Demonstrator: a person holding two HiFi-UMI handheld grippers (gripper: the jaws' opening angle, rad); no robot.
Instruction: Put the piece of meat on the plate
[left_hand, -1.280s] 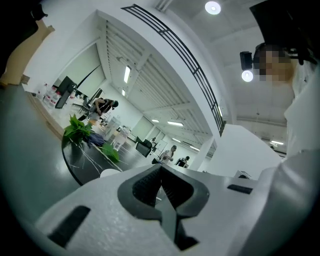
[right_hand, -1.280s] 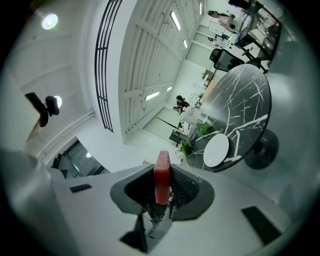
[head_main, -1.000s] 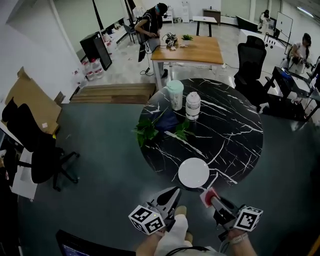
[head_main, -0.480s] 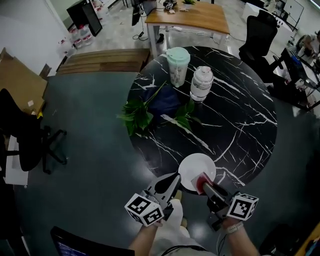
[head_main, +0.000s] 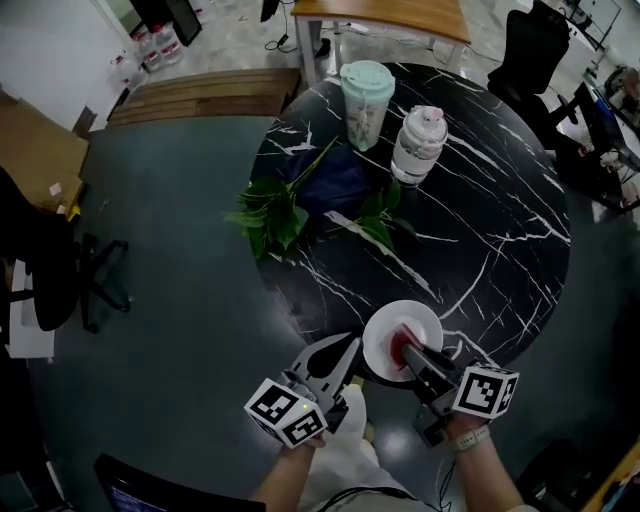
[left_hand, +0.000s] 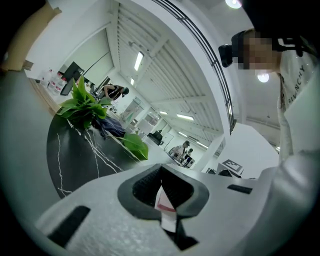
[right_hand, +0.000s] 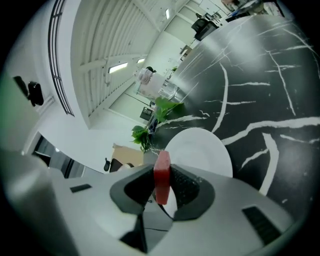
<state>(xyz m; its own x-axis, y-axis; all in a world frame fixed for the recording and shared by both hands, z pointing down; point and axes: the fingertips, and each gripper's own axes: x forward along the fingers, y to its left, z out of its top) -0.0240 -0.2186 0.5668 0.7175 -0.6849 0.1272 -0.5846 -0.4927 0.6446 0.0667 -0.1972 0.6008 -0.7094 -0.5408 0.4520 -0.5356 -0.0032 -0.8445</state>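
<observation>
A white plate (head_main: 400, 318) lies at the near edge of the round black marble table (head_main: 500, 230). My right gripper (head_main: 408, 352) is shut on a red piece of meat (head_main: 403, 346), which hangs over the near half of the plate. In the right gripper view the red block (right_hand: 161, 177) stands upright between the dark pads, with the plate (right_hand: 200, 150) just beyond. My left gripper (head_main: 345, 348) is beside the plate's left rim, just off the table edge, with its jaws together and nothing in them. Its pads (left_hand: 145, 185) meet with only a thin slit.
At the table's far side stand a green lidded cup (head_main: 365, 90) and a white jar (head_main: 418, 145). Leafy stems on a dark blue cloth (head_main: 300, 200) lie at the table's left. A black office chair (head_main: 60, 270) stands on the floor to the left.
Both grippers have moved forward and down to the table's near edge. The meat, earlier short of the plate, now hangs over it.
</observation>
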